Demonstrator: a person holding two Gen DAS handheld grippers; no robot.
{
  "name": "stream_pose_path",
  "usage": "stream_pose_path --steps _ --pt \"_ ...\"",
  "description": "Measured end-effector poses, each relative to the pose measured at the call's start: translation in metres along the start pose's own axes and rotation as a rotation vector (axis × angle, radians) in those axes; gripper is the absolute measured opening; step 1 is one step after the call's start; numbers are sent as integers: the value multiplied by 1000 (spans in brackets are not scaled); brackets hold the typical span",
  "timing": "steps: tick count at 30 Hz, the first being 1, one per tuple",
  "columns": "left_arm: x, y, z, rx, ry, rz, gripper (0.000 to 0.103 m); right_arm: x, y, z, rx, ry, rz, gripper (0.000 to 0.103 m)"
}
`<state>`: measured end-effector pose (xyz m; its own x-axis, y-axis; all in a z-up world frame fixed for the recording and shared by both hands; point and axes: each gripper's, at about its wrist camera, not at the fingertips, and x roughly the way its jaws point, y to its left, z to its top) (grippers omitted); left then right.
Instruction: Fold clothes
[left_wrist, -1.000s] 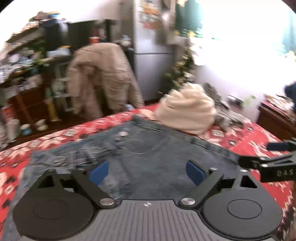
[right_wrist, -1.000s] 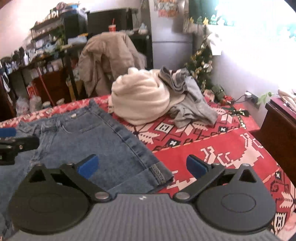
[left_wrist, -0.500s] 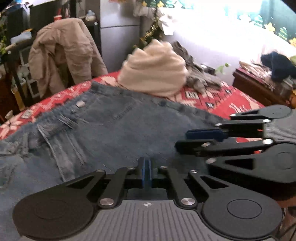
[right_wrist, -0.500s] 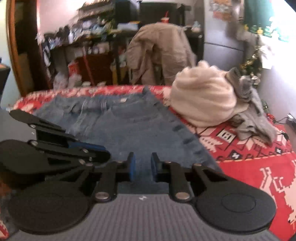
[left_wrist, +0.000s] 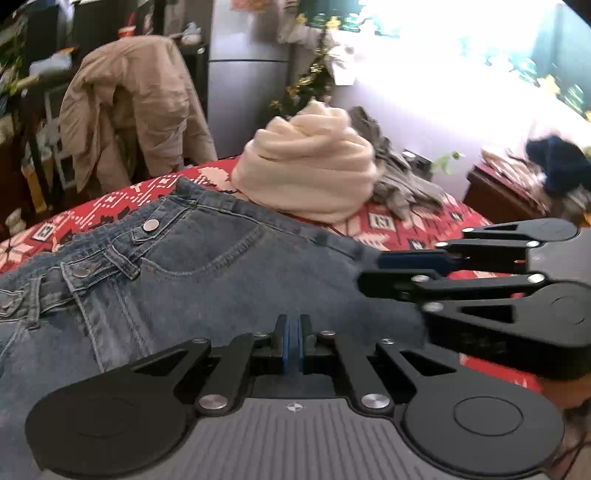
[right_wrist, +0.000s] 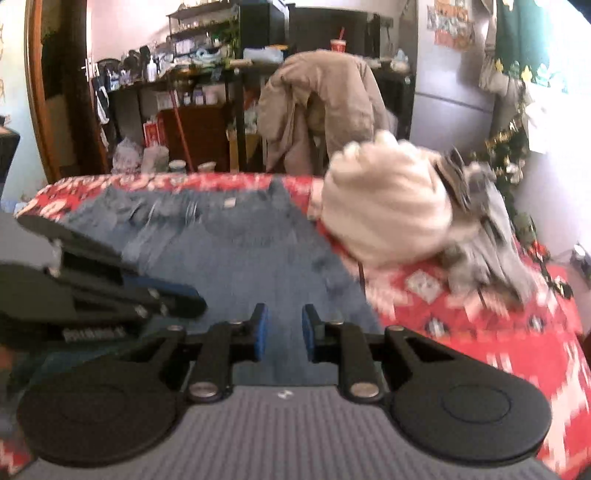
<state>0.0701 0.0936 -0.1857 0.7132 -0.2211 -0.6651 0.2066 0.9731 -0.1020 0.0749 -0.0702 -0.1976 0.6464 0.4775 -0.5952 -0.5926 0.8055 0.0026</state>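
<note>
Blue denim jeans (left_wrist: 207, 280) lie spread on the red patterned bedcover (left_wrist: 391, 221), with the waistband and its buttons to the left. My left gripper (left_wrist: 293, 343) is shut, its blue pads pressed together on the near denim edge. Beside it, my right gripper (left_wrist: 373, 275) comes in from the right, low over the same cloth. In the right wrist view, my right gripper (right_wrist: 283, 338) is clamped with a narrow gap, and the jeans (right_wrist: 258, 258) fill that gap. The left gripper (right_wrist: 192, 299) shows there at the left edge.
A bundled cream garment (left_wrist: 310, 173) and a crumpled grey one (left_wrist: 399, 184) sit at the bed's far side. A chair beyond the bed has a beige jacket (left_wrist: 136, 107) hung over it, next to a fridge (left_wrist: 243, 92). To the right of the bed stands a wooden side table (left_wrist: 498, 195).
Both grippers were wide open a second ago and have since shut on the denim. They now sit side by side and have moved over the jeans toward the waistband.
</note>
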Motion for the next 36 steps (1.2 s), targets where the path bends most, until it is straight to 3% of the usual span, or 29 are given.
stream_pose_path --steps 3,13,19,26,28,34,36 --pt "10 4 6 -21 17 12 4 3 -4 -6 -4 23 -12 7" --pt "14 -21 2 13 69 -86 4 10 -18 -26 -17 98 -51 6" --pt "19 -16 27 39 54 -47 4 -6 -43 -18 123 59 -53 9" --pt "55 17 79 -22 27 -18 4 48 -42 37 154 -30 -63 9" --pt "67 24 86 -24 31 -14 1 71 -42 47 166 -21 -52 6" --pt "98 45 93 -57 68 3 1 118 -45 42 208 43 -46 6" --pt "105 53 93 -87 72 -2 1 119 -45 37 196 21 -49 6"
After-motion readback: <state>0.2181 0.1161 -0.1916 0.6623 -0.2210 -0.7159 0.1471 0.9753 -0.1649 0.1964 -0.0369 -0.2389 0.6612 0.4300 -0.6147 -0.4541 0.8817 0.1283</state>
